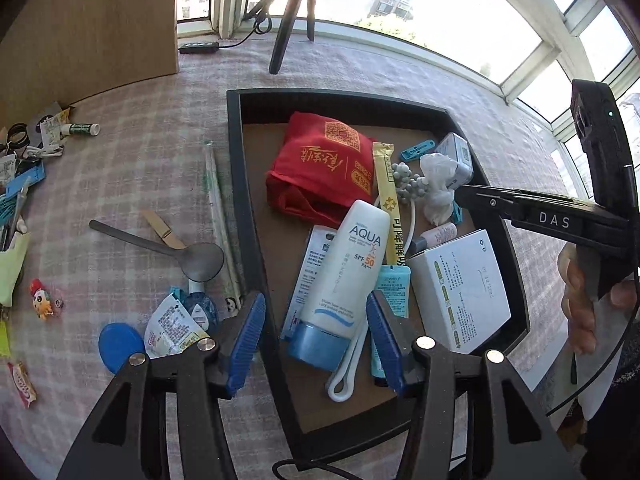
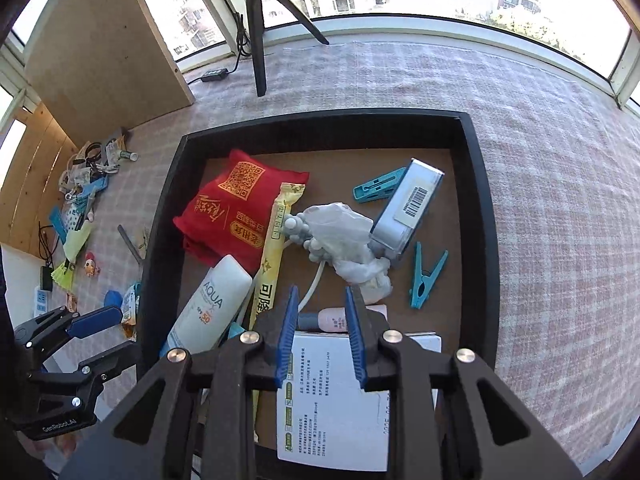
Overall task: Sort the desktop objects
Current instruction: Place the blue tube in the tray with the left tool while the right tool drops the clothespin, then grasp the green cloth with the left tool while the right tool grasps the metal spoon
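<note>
jaws of left hand-held gripper point(image 1: 316, 332) spread above sunscreen tube point(image 1: 344, 272).

Left tool point(image 1: 316, 332) and right tool point(image 2: 322, 336) both point steeply down, blue pads apart.

A white sunscreen tube point(image 1: 347, 268) reads "AQUA" and "SPF 50". The right gripper point(image 1: 554, 222) body carries "DAS". The left gripper point(image 2: 60, 426) body carries "GenRobot.AI". A red pouch point(image 2: 236, 204) shows a QR code.

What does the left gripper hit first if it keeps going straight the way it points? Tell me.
Most likely the sunscreen tube lying in the black tray: it sits between the left gripper's open blue pads. Depth is unclear.
</note>
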The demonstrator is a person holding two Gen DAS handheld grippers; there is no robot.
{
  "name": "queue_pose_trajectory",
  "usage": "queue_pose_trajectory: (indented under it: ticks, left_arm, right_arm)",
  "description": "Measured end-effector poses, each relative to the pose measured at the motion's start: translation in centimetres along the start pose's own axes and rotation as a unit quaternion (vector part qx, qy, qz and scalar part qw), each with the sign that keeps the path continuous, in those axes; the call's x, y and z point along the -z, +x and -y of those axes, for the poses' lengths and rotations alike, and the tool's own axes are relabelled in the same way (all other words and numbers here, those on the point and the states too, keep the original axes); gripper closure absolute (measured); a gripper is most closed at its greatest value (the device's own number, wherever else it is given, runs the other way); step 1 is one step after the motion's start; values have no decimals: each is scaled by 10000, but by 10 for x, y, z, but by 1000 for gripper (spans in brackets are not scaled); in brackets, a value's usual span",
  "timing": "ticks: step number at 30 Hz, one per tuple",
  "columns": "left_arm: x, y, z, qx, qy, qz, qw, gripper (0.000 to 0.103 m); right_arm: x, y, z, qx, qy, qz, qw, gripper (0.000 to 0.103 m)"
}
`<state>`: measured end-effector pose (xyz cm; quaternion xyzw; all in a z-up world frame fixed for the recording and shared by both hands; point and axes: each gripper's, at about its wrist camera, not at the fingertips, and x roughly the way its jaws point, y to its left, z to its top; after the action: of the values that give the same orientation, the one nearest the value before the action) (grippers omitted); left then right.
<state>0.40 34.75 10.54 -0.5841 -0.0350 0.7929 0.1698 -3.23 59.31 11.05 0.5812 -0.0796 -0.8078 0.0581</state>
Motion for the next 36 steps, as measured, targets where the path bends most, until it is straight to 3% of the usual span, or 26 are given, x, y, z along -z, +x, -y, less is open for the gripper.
queue_pose_trajectory:
  ticks: [5,9,19,24,31,36]
  left_arm:
    - [8,-10,-66,-242,-689,111,9973,52]
    - [18,-22,-130,-554,-1352,213,9890,52]
    - [41,-45,-270,-770,-3077,458,9473,51]
    - [38,-36,-298,-602,-3420,441,9367,49]
    - [32,-23,-321,-507,-3780,433,9234,49]
    - [23,-12,-326,-544,-3796,378,9228,49]
  right_arm:
    - [-10,12,-51,-251,-551,-115,9981,79]
    - [-18,24,-101,-482,-1084,-226,9927,79]
    - [-27,80,-240,-929,-2581,-926,9572,79]
    - [-29,125,-278,-877,-2896,-1414,9426,79]
    - [-34,158,-291,-514,-3142,-1517,9357,79]
    - [-37,168,-287,-438,-3181,-1610,9333,79]
